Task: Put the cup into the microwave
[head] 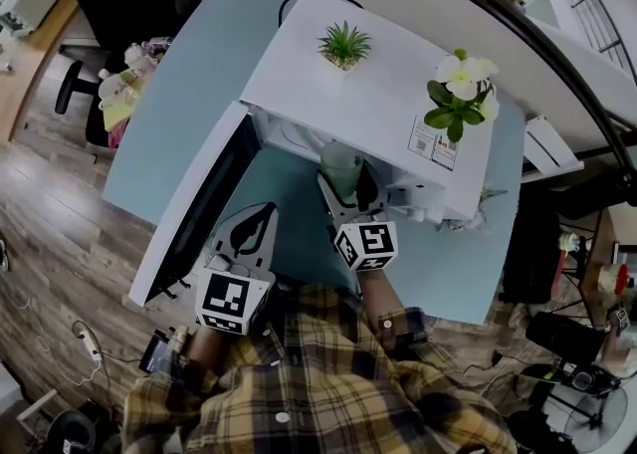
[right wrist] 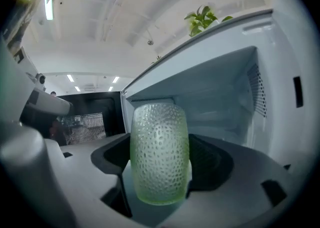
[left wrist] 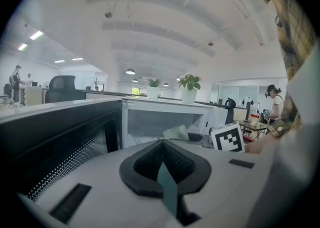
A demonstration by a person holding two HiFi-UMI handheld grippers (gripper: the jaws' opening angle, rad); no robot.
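Right gripper [head: 350, 186] is clamped low on the pale green dimpled glass cup [right wrist: 160, 157], just before the open white microwave [head: 299, 84]. Left gripper [head: 244, 233] is closed and empty. Knocking the cavity's edge could tip the cup loose.

Bright, even overhead light; ceiling strips [left wrist: 36, 35] glare at 10 o'clock. Fisheye bending, black vignette at edges. Near foreground soft.

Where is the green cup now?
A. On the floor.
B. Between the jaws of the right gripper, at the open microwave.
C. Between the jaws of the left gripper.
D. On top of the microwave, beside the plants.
B: the right gripper grips the cup at the mouth of the open microwave.
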